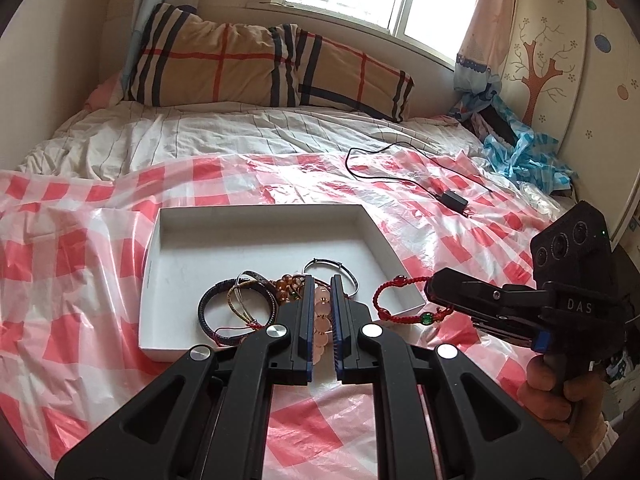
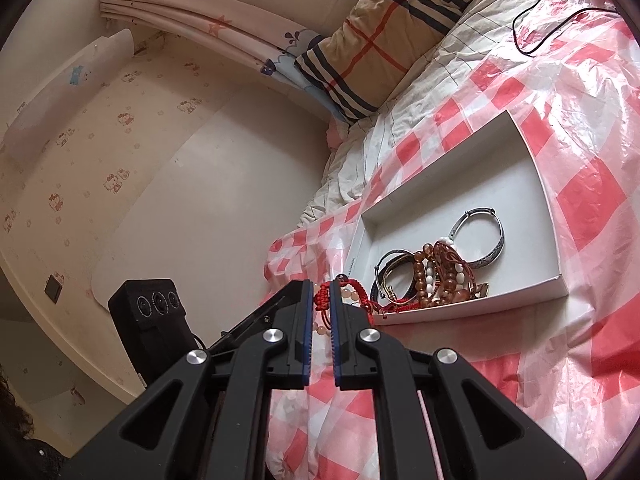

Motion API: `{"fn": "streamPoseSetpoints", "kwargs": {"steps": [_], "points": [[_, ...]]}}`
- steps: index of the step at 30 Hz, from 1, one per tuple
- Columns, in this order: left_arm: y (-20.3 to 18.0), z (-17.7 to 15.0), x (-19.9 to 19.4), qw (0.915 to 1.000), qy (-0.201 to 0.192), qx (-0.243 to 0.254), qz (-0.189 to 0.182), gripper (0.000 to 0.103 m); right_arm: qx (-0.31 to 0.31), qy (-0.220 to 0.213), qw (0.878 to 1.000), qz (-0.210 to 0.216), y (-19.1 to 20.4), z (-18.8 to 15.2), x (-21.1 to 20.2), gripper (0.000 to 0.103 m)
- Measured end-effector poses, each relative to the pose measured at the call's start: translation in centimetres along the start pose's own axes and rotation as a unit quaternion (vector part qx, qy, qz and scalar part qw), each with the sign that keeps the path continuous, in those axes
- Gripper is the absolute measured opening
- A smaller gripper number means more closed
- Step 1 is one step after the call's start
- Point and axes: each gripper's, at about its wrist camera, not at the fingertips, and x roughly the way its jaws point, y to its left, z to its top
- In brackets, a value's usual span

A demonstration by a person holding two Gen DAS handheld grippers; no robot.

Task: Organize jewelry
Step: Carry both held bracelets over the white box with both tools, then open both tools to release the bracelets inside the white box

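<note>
- The bed (image 1: 280, 136) carries a red-and-white checked plastic sheet (image 1: 80, 248), and everything for the job lies on it.
- The white shallow box (image 1: 256, 216) sits on that sheet; its long axis runs away from the left wrist camera toward the striped pillow (image 1: 260, 64). The far half of its floor is bare.
- A heap of bracelets (image 2: 436, 276) is bunched in the box's near end: a silver bangle (image 2: 492, 240) lying flat, dark braided bands (image 1: 224, 304) and amber beads. In my judgement most of the gathering is done, though the pieces are piled together, not laid out apart.
- The left claw (image 1: 322, 280) is clenched on a pink bead bracelet (image 1: 322, 320), which hangs between the pads over the box's near edge, its strand running along the fingers' line.
- The right claw (image 2: 322, 286) is clenched on a red cord bracelet (image 1: 400, 300). In the left wrist view its loop stands roughly upright, just outside the box's near right corner and above the sheet, with a green bead (image 1: 427, 318) hanging at the bottom.
- What is left, as I judge it: both held bracelets are not yet set down in the box, and the bare far half offers room to spread them.
</note>
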Motion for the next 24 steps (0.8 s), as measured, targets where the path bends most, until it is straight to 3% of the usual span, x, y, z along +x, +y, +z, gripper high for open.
{"fn": "streamPoseSetpoints", "kwargs": {"steps": [24], "points": [[3.0, 1.5, 2.3, 0.9973, -0.005, -0.073, -0.011, 0.007, 0.013, 0.014, 1.0, -0.02, -1.0, 1.7, 3.2, 0.009]]}}
